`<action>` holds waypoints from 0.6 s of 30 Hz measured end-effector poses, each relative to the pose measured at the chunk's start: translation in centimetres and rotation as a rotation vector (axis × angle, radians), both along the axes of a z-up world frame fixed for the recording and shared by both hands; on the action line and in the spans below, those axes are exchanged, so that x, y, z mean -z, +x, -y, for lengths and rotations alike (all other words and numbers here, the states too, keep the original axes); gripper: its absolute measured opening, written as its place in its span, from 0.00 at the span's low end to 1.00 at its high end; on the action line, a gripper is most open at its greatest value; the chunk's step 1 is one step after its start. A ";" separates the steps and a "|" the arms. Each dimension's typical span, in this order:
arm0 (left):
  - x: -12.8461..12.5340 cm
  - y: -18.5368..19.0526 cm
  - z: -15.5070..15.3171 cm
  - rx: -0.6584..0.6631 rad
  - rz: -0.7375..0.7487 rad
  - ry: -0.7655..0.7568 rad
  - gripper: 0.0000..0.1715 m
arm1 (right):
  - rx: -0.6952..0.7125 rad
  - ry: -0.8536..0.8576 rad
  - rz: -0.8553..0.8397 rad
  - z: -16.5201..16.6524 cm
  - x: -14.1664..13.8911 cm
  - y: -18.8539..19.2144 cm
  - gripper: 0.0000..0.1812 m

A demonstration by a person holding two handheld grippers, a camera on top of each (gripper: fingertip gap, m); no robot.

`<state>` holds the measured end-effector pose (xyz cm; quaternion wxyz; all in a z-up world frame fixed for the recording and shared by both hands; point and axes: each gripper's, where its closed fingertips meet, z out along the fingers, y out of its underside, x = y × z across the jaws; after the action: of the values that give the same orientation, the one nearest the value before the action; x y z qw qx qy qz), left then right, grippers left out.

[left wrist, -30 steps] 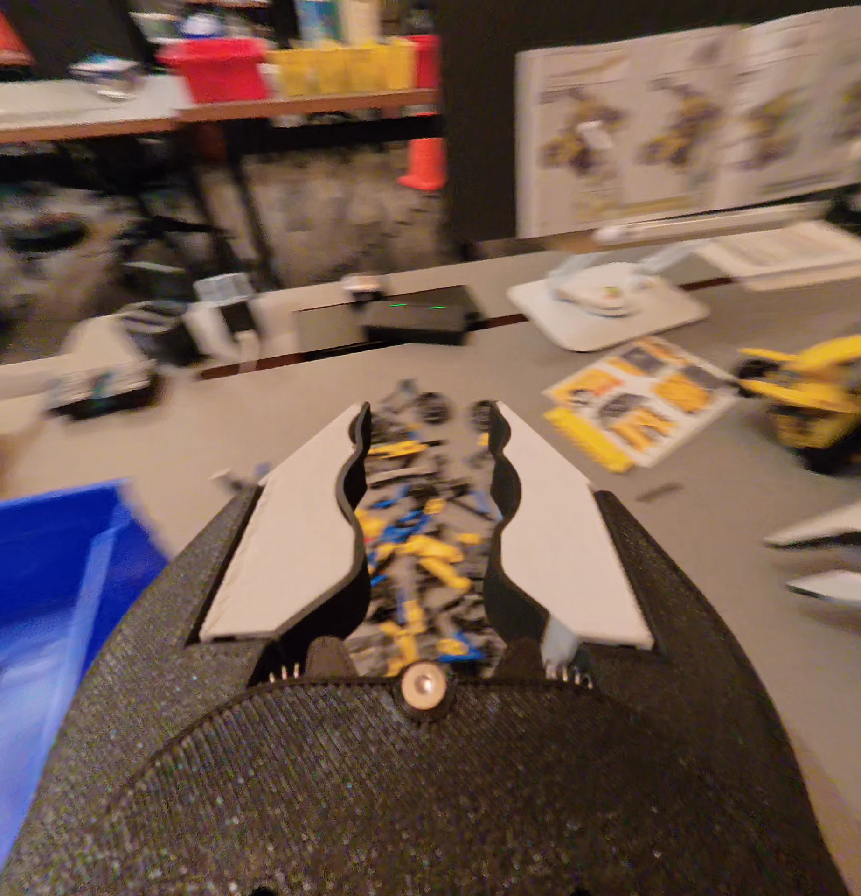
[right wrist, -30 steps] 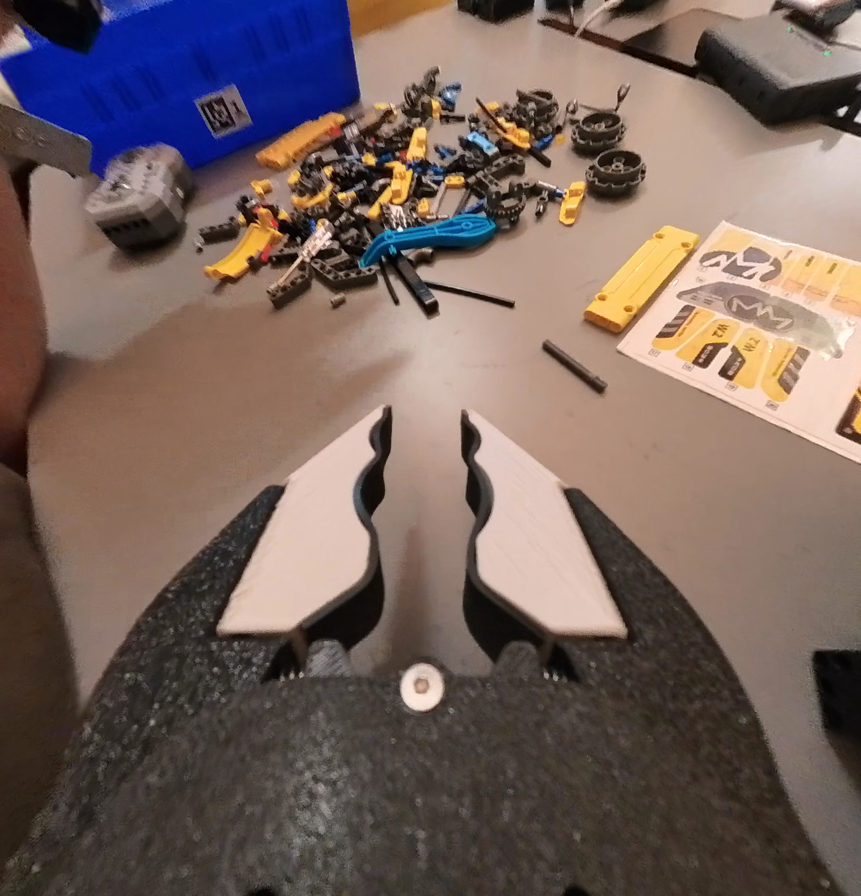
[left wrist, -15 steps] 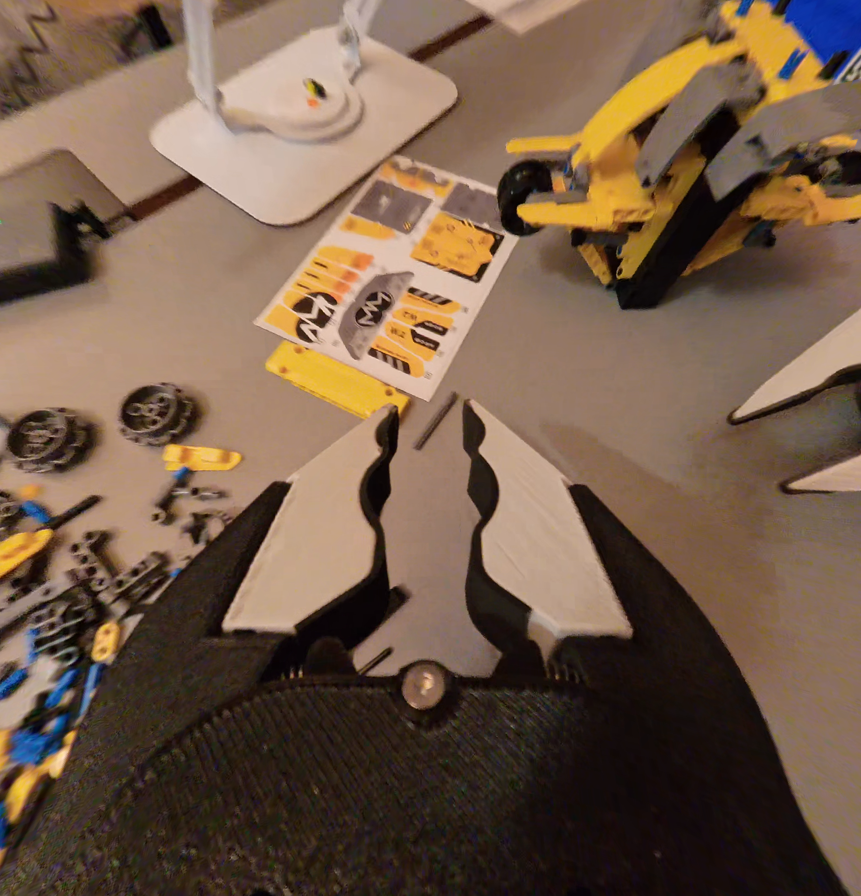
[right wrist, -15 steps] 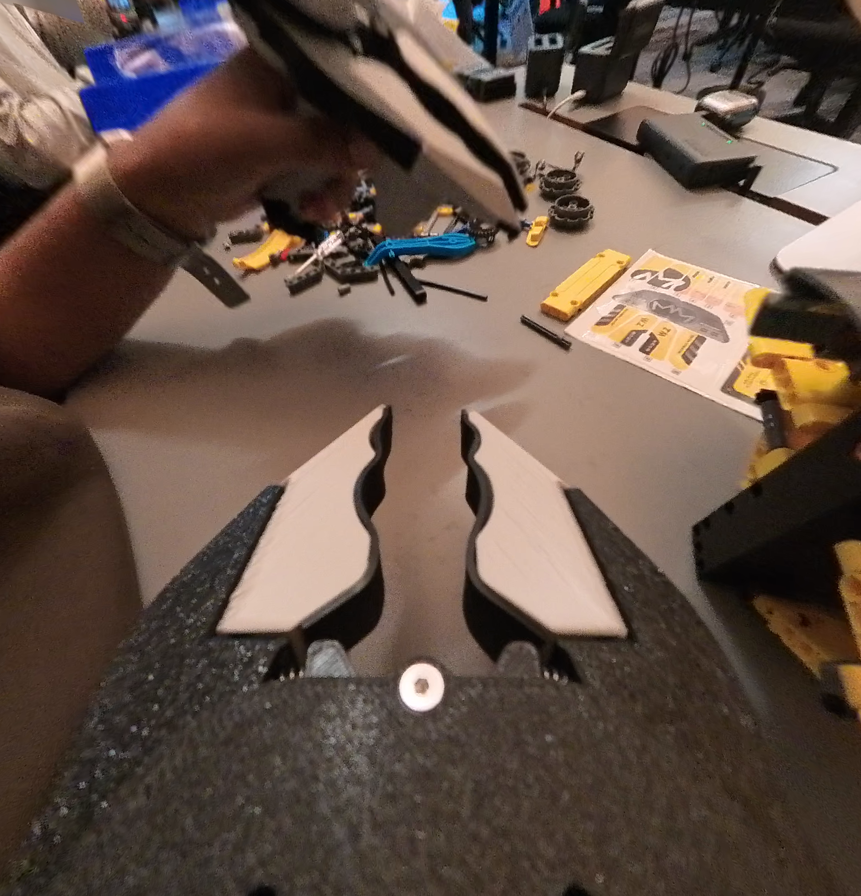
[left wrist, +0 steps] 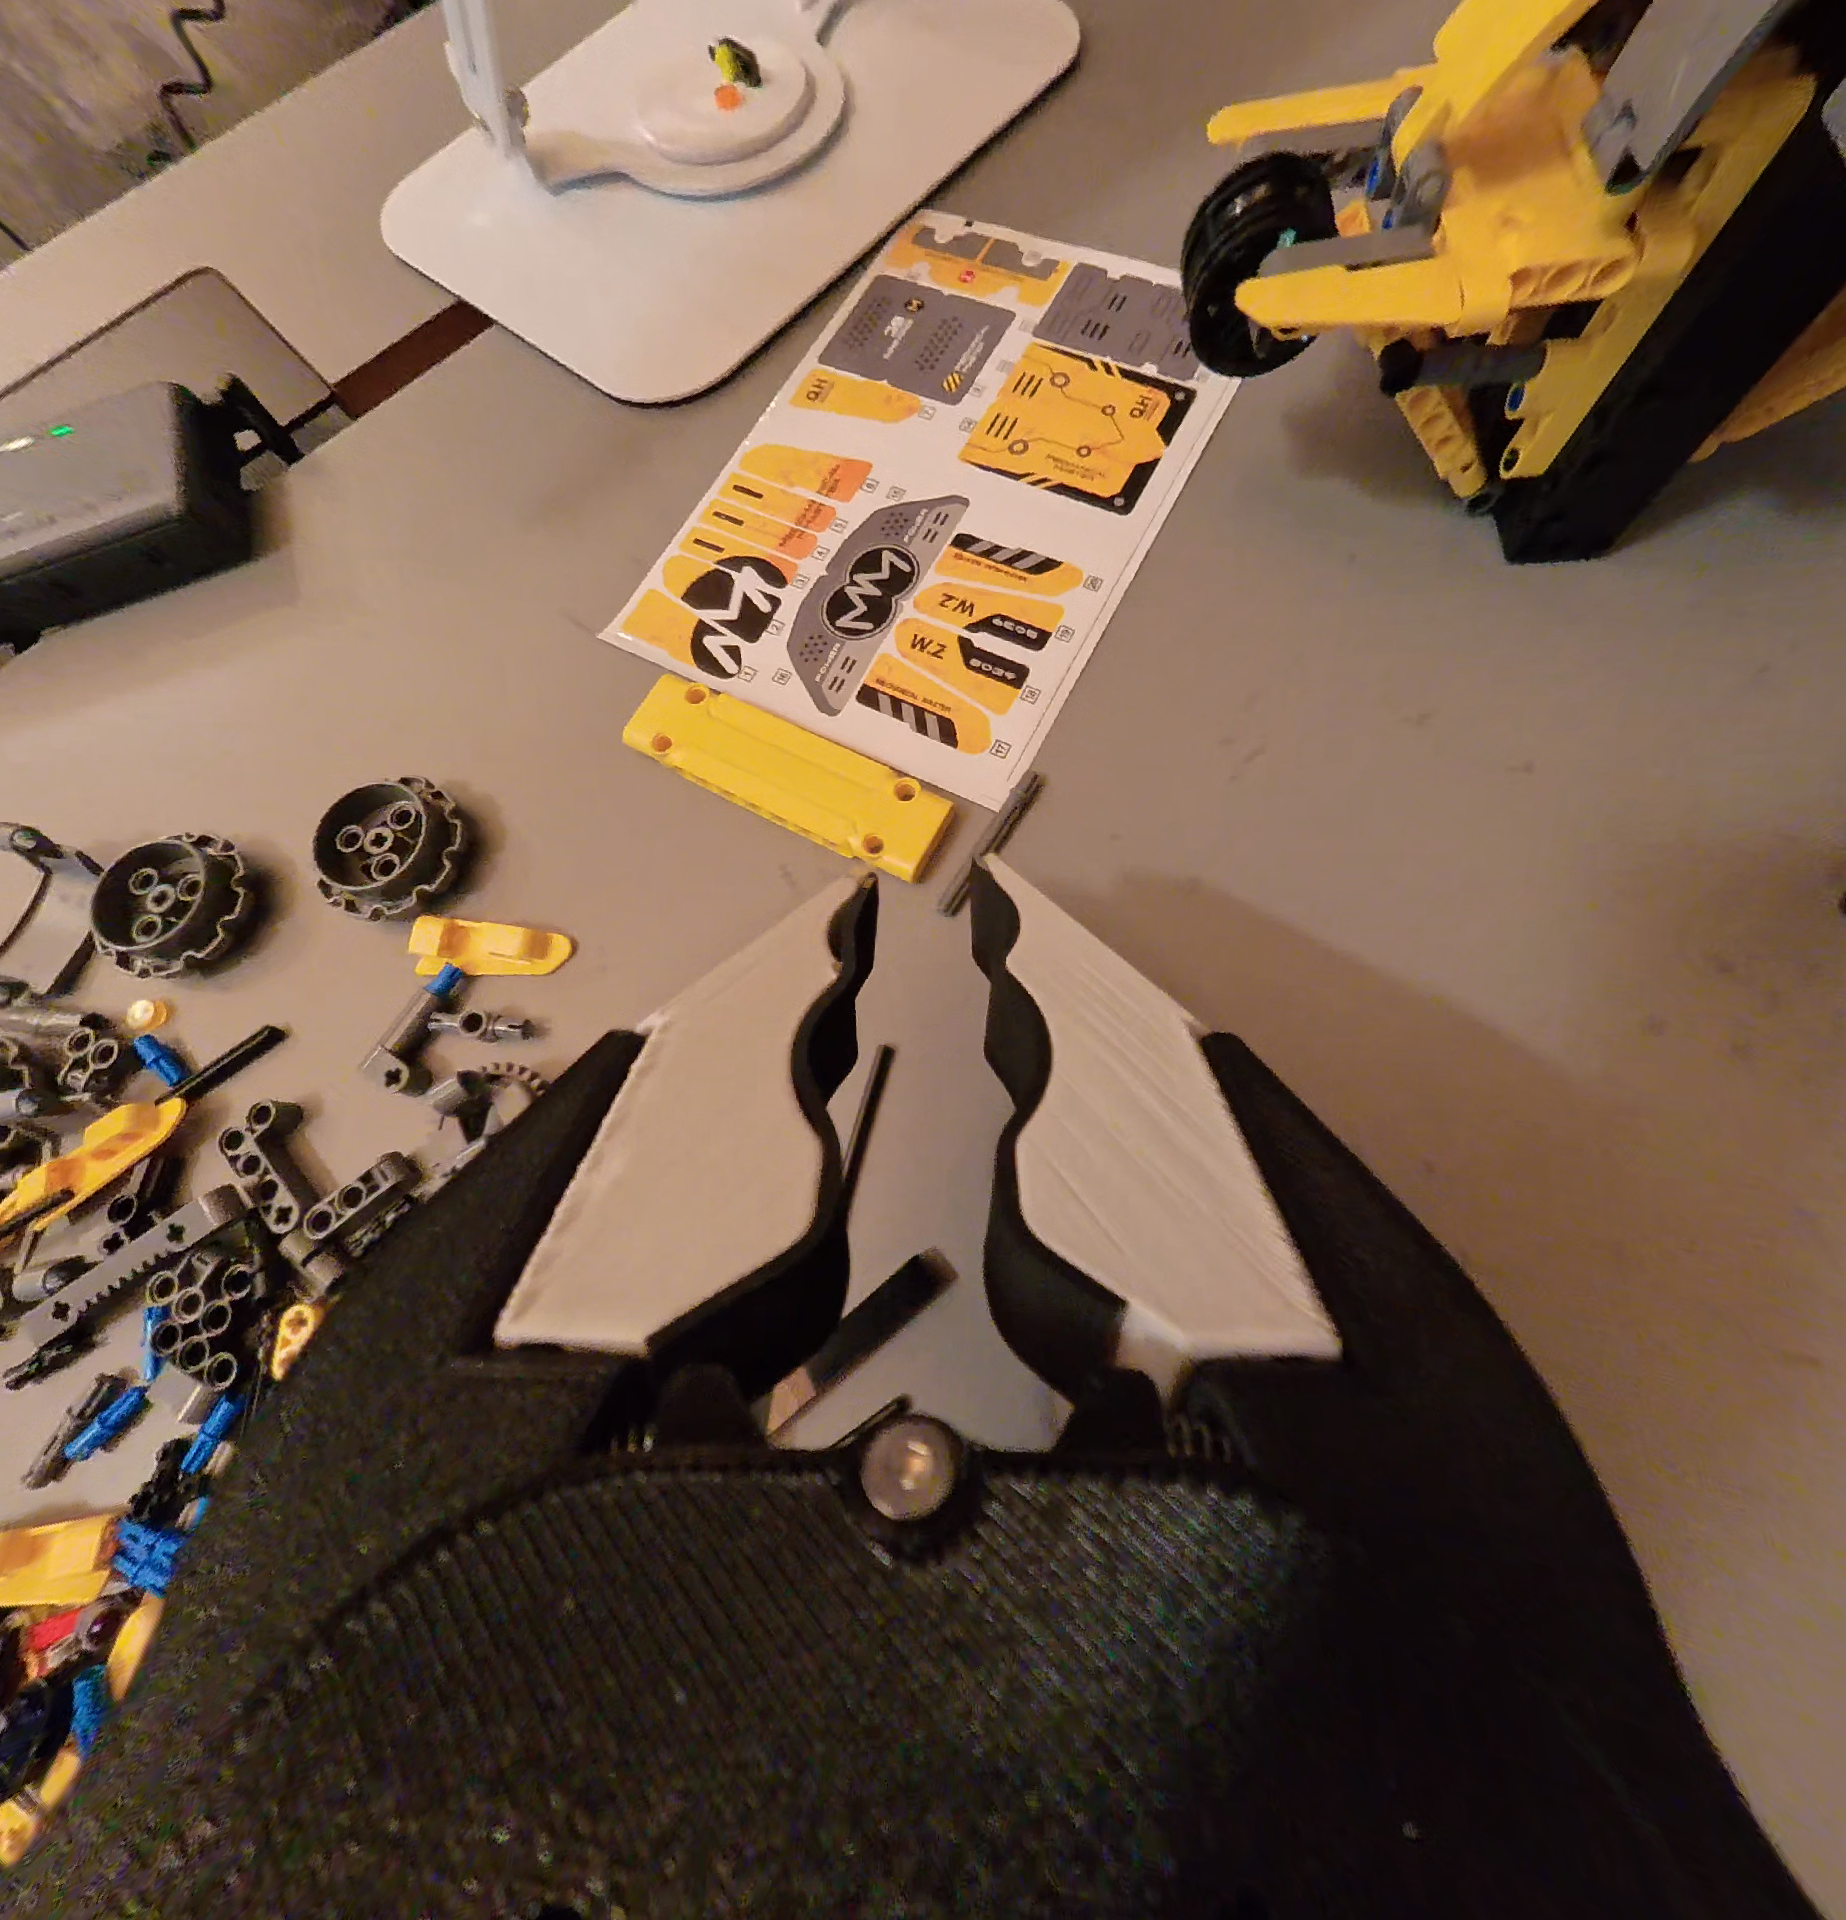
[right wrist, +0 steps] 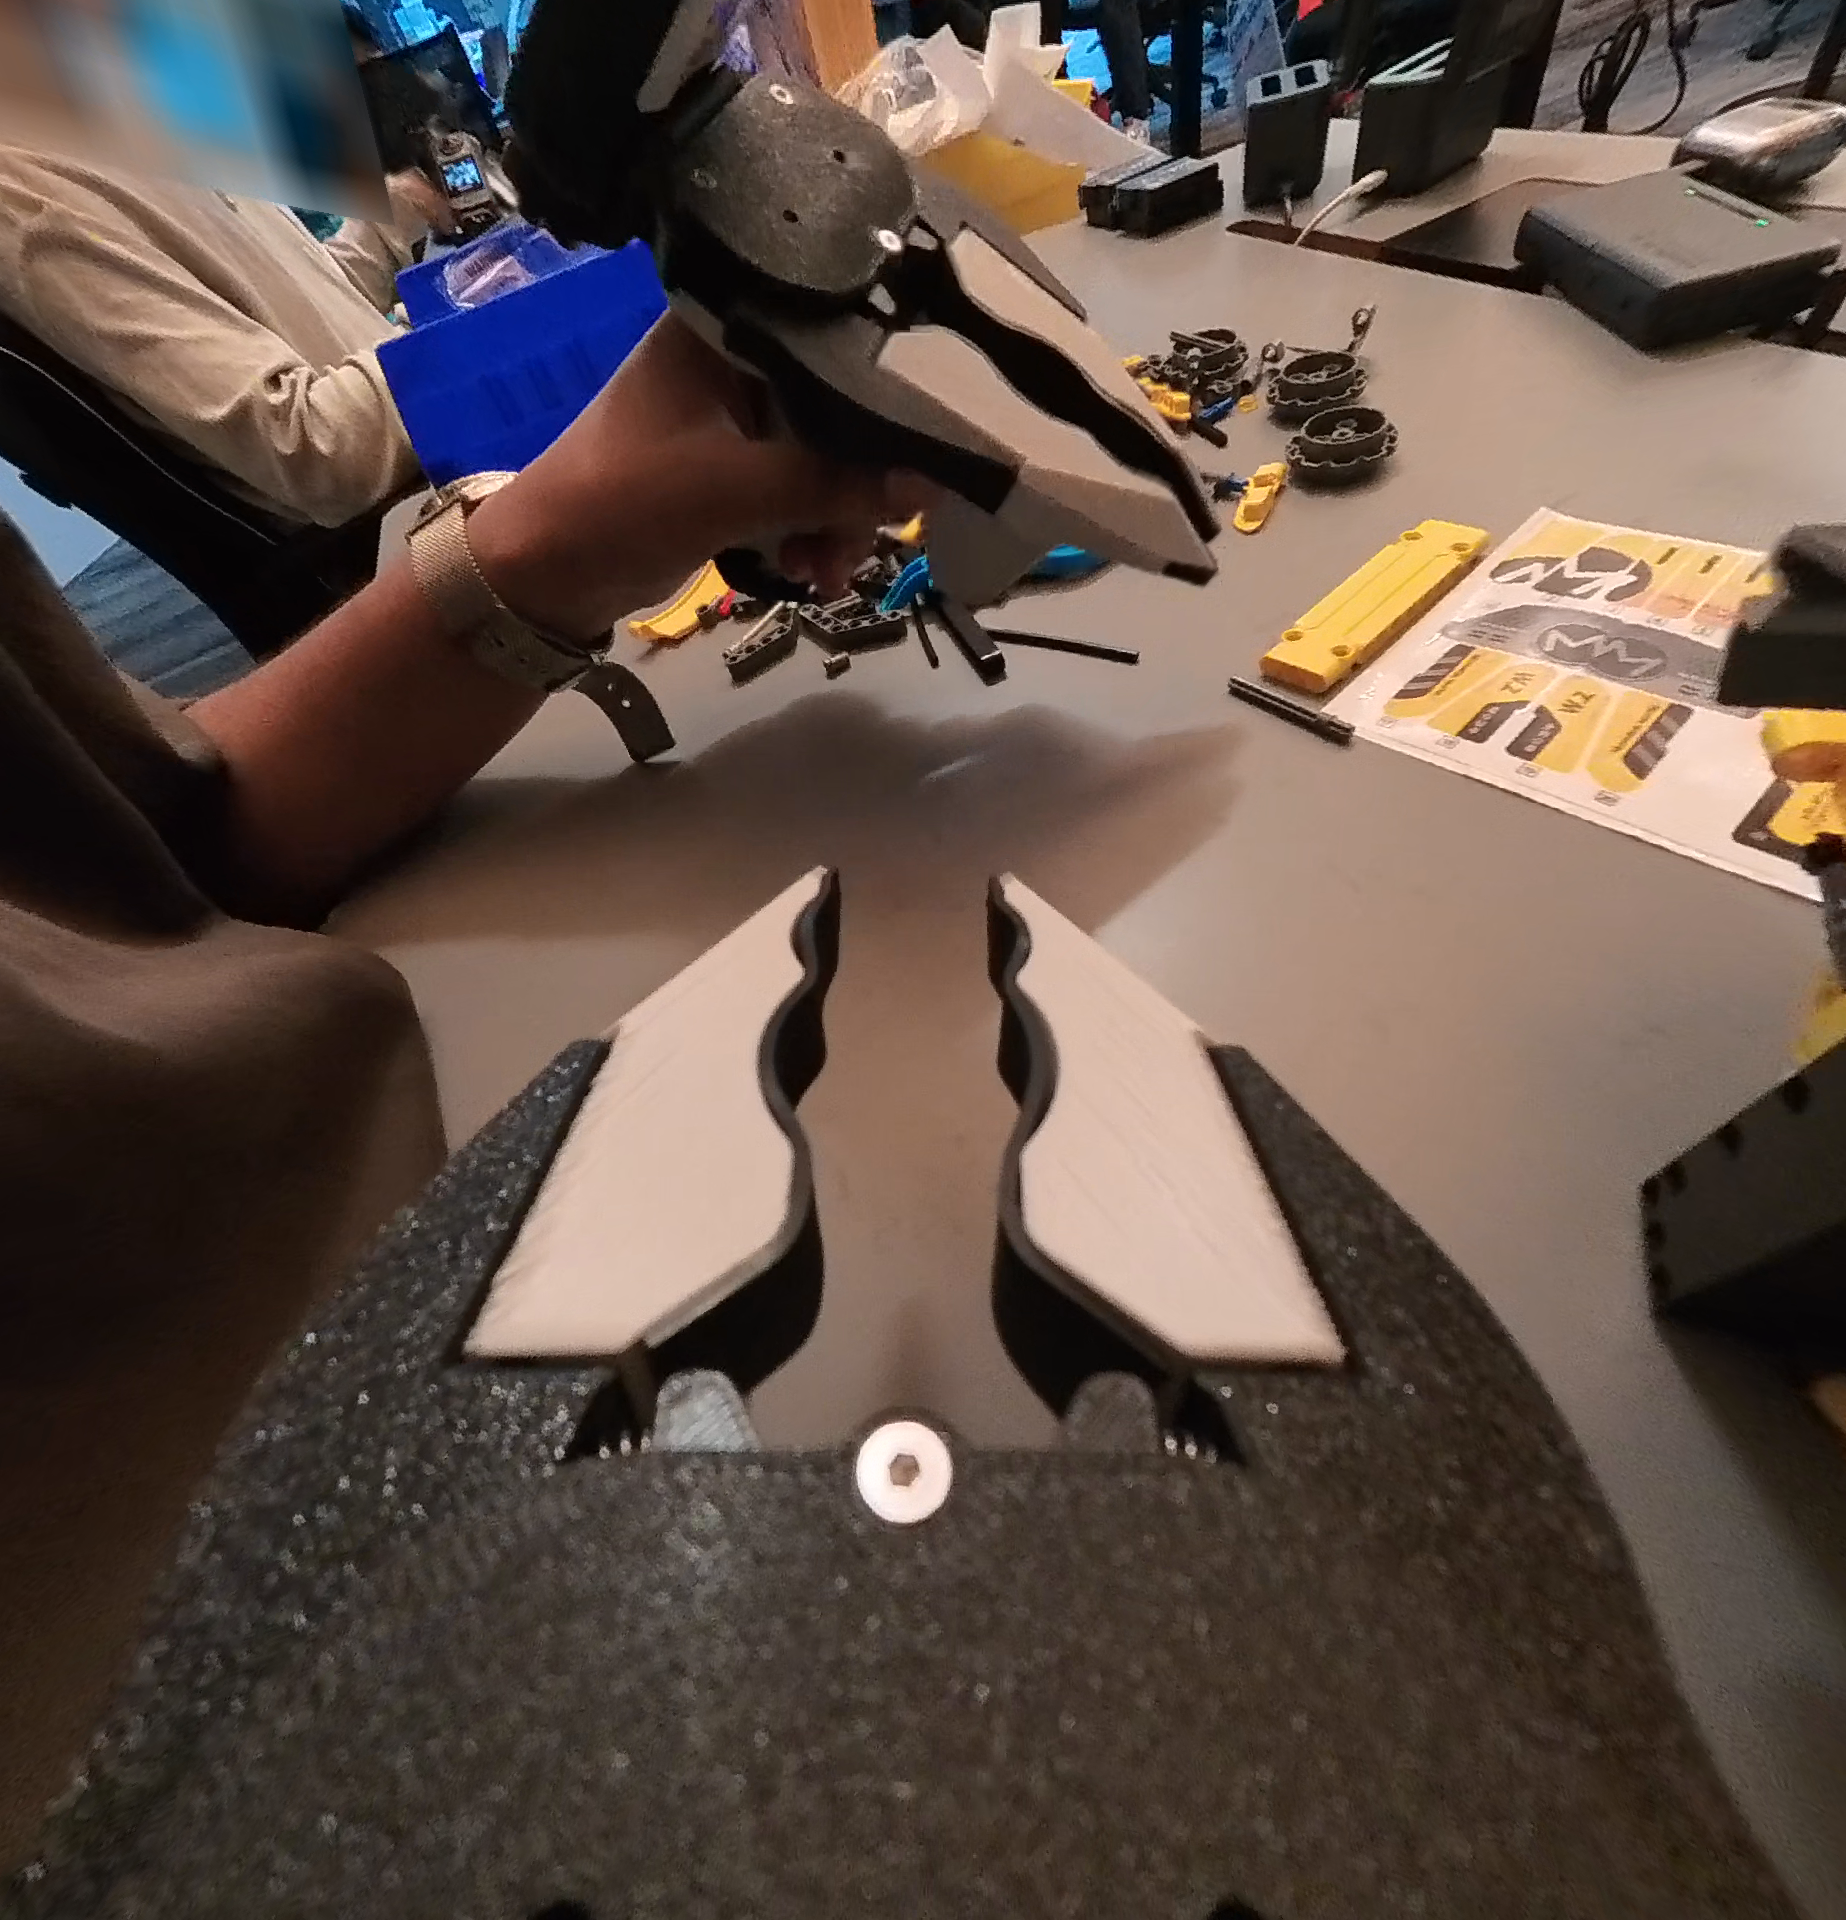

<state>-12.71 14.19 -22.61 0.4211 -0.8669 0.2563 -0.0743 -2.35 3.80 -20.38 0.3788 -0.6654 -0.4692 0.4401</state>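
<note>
Left gripper: the black textured left gripper with pale grey fingers is held above the grey table; its jaws stand apart with nothing between them. From the right wrist view it hangs in the air on the left, held by a person's hand with a woven wrist strap.

Nearest to left gripper: a short dark grey axle rod lies on the table just beyond the right fingertip; whether the tip touches it I cannot tell. A flat yellow rectangular plastic panel lies just beyond the left fingertip.

Beyond them: a white sticker sheet with yellow, grey and black decals lies touching the far side of the yellow panel.

Under left gripper: a thin black rod and a black bar show on the table between the fingers.

Left of left gripper: a loose heap of small black, grey, yellow and blue building-toy parts, with two dark grey toothed wheels at its far edge.

Far right: a partly built yellow and black toy vehicle stands on the table.

Far side: a white flat lamp base and a black box with a green light.

Right gripper: the black right gripper is low over bare table, jaws apart and empty; the toy vehicle is near on its right.

Far left: a blue plastic bin.
</note>
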 end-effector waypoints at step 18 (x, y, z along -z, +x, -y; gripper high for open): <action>0.6 -1.6 -0.5 -0.051 -0.018 0.011 0.12 | -0.046 -0.122 -0.074 -0.2 -0.5 -0.1 0.16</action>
<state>-14.33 14.69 -23.18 0.4252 -0.8715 0.2383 -0.0544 -2.47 3.98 -19.86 0.3445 -0.6596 -0.4421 0.5008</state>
